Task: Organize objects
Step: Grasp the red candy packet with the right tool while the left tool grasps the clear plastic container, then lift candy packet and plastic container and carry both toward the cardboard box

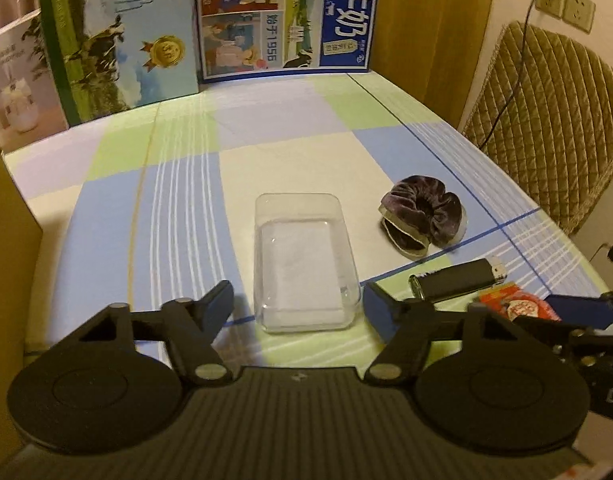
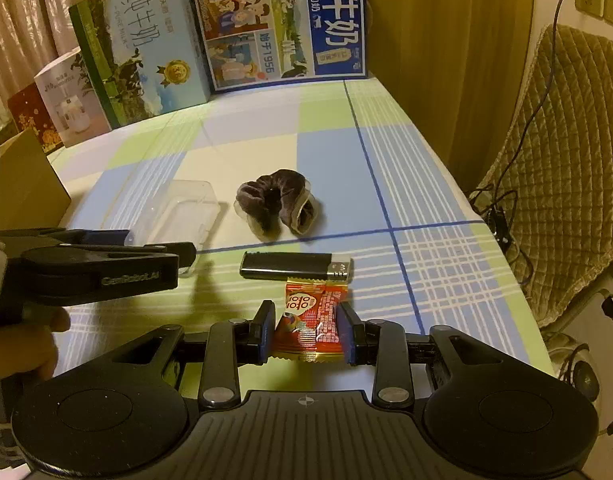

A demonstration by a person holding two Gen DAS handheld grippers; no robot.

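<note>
From the left wrist view, the left gripper [image 1: 296, 300] is hanging with its jaws spread wide and nothing between them, lined up on the clear rectangular plastic box [image 1: 304, 262] that is sitting on the checked blue, green and cream tablecloth [image 1: 178, 200]. The box is looking empty, so by my reading nothing is sorted yet. The dark purple velvet scrunchie [image 1: 424, 216] is lying just to the right of the box, apart from it. The black plastic lighter with a silver cap [image 1: 458, 278] is resting nearer the camera on the right, and the red foil snack packet [image 1: 518, 306] is showing just beyond it, partly hidden behind the gripper's own linkage.

From the right wrist view, the right gripper [image 2: 306, 334] is closing its two blue-padded fingers on either side of the red foil snack packet [image 2: 312, 320]; the pads appear to be touching the wrapper, though I cannot tell whether it is lifted off the cloth. The lighter [image 2: 296, 266] is lying just beyond the packet, the scrunchie [image 2: 276, 206] farther on, and the clear box [image 2: 178, 212] is sitting to the left, with the left gripper [image 2: 186, 254] reaching in beside it.

Judging from this, the packet is the first item in hand, while the lighter and scrunchie are waiting untouched.
</note>
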